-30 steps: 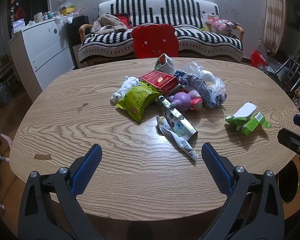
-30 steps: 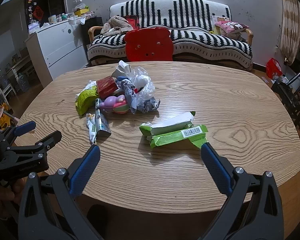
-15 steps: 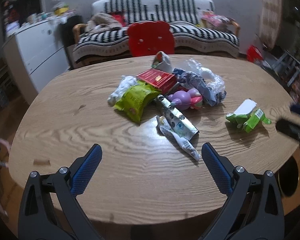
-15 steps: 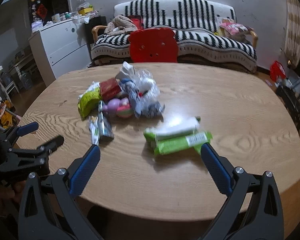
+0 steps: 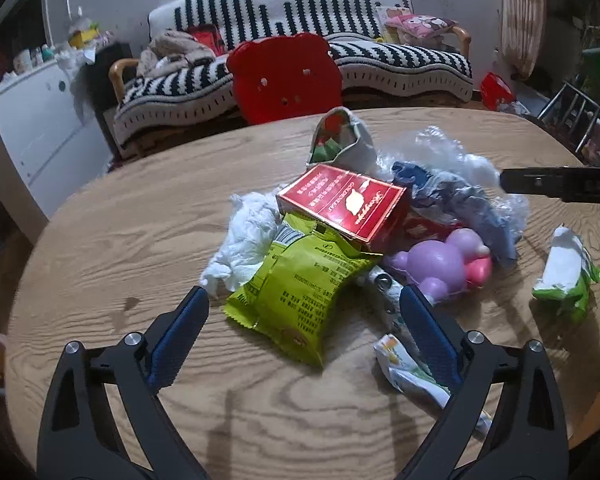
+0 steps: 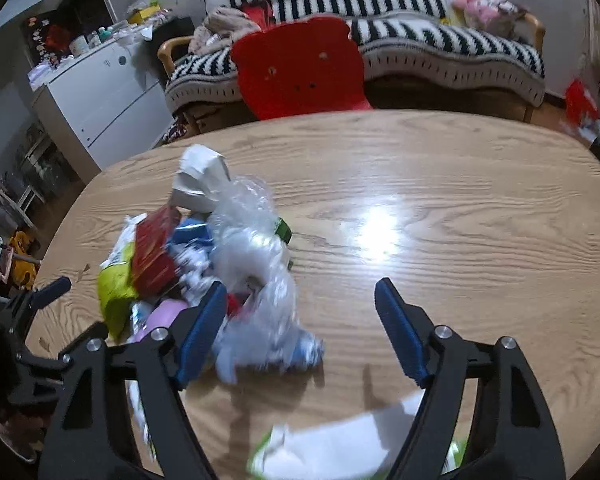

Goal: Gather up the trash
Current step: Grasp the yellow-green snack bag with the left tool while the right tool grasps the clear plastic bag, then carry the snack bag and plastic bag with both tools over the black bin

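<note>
Left hand-held gripper (image 5: 304, 322): jaws spread, nothing pinched. We see green snack bag (image 5: 300, 292) between its tips, mid-surface, long axis running toward red box (image 5: 342, 204). Right hand-held gripper (image 6: 300, 334): jaws just been closing, empty, over clear plastic wrap (image 6: 256, 264); left nearer bag.

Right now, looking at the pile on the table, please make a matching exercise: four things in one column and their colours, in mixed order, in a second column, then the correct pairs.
Things:
1. box
2. snack bag
3. toy
4. crumpled tissue

Colours:
A. white
B. purple
C. red
D. yellow-green

Pairs: 1-C, 2-D, 3-B, 4-A
</note>
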A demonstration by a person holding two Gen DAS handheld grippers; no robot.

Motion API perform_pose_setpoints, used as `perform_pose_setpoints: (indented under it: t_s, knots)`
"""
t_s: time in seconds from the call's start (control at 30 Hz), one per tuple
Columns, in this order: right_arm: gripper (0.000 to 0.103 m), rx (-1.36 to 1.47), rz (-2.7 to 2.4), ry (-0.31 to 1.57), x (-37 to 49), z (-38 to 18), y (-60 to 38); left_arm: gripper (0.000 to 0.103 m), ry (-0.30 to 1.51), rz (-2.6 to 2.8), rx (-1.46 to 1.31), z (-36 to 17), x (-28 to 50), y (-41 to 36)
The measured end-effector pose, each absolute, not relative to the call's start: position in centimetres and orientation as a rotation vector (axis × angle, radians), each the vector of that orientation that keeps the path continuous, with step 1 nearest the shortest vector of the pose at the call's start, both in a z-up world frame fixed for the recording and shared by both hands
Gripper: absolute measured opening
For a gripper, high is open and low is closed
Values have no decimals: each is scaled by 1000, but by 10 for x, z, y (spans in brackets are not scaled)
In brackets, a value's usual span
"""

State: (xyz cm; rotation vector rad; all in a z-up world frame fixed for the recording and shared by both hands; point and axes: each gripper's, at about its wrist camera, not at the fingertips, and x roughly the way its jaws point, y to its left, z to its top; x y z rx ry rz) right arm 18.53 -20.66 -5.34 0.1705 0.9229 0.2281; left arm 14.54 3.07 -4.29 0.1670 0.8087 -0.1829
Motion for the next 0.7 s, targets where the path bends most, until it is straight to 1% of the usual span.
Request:
perform_pose_setpoints:
  t_s: [0.13,0.2,0.23,0.27,0.3,0.33,0.37,0.47,0.7]
  knots:
    - [74,131,228,940,201,-59,-192,94,811,-197,218,-57,159,27]
    - [61,166,256,971,208,-67,-192,92,806,-200,216,-60,163,27]
    - [43,195,277,988,211,-70,-193,83,811,-203,211,-61,165,28]
    - [28,218,294,992,210,-71,-194,69,821,-205,212,-61,167,29]
    - [26,237,304,995,209,-70,-194,65,824,-205,216,-61,165,25]
    - [23,228,306,985,206,-66,-193,55,822,-206,215,-59,164,26]
    - [21,207,304,966,202,-61,-190,53,825,-218,204,-58,163,29]
    - [20,200,296,905,188,-44,-191,49,805,-196,200,-48,158,32]
    - [19,258,265,735,157,-2,-205,48,764,-127,164,-18,135,36]
